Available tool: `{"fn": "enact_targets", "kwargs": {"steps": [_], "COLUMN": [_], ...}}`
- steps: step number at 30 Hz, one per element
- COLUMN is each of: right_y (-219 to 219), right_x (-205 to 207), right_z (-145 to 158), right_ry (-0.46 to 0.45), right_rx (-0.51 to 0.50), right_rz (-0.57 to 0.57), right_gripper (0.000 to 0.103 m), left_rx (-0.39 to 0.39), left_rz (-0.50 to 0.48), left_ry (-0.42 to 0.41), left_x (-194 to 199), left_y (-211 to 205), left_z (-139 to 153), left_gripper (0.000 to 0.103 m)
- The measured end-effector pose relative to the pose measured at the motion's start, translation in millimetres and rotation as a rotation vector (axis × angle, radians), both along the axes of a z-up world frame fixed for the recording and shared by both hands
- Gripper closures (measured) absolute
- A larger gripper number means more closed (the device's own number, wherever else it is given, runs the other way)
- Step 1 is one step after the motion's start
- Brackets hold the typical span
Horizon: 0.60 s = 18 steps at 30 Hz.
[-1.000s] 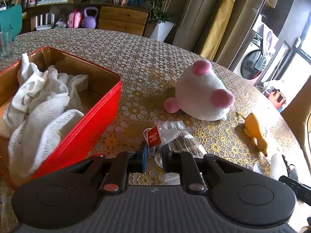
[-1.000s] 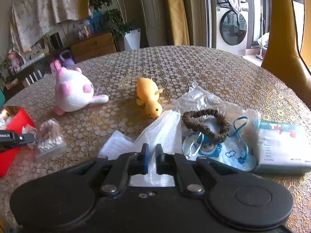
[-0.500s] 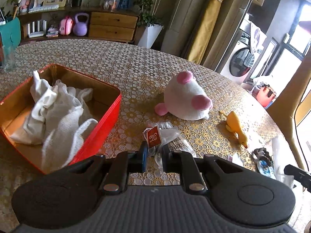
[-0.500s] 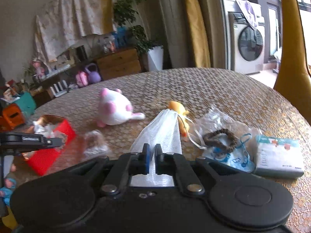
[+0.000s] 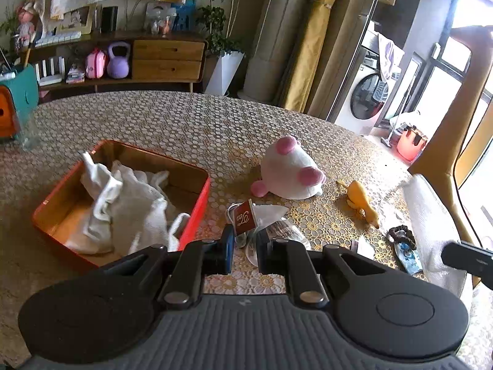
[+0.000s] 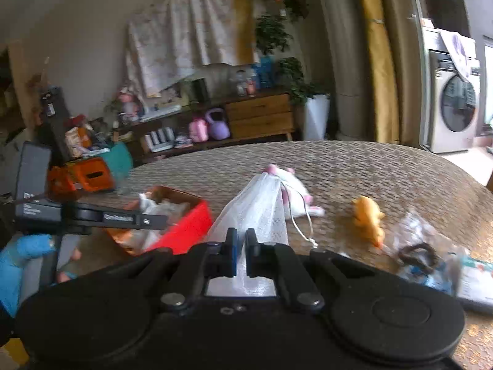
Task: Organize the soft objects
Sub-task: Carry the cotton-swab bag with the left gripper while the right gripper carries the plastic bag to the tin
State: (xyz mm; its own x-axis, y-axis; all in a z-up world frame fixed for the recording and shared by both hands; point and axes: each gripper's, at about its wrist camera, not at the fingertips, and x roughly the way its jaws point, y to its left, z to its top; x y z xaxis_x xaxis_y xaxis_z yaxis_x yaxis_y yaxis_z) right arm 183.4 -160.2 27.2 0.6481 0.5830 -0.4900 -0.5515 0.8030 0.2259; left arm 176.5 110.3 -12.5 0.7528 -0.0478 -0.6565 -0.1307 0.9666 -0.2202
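White mesh drawstring pouch is hanging above the table, right gripper fingers clamping it. Clear plastic bag with red tea tag is sitting pinched in left gripper fingers, beside red tin box holding white cloths.

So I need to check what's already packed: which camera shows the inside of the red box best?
The left wrist view: it looks down into the red box, showing white cloths piled inside. The right wrist view shows the box blurred, from the side, partly behind the left gripper.
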Motion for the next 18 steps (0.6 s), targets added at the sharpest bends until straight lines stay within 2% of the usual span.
{"fn": "enact_targets", "kwargs": {"steps": [9, 18], "right_y": [42.2, 102.2], "right_x": [-3.0, -0.9], "right_z": [27.8, 45.5], "right_ry": [-0.003, -0.016], "right_rx": [0.063, 0.053], "right_rz": [0.151, 0.257], "right_gripper": [0.099, 0.099], "left_rx": [0.028, 0.056], "left_rz": [0.015, 0.067], "left_ry": [-0.016, -0.021], "left_x": [-21.5, -36.8], "left_y": [33.6, 76.4], "left_z": [15.8, 27.7], "left_gripper": [0.089, 0.089]}}
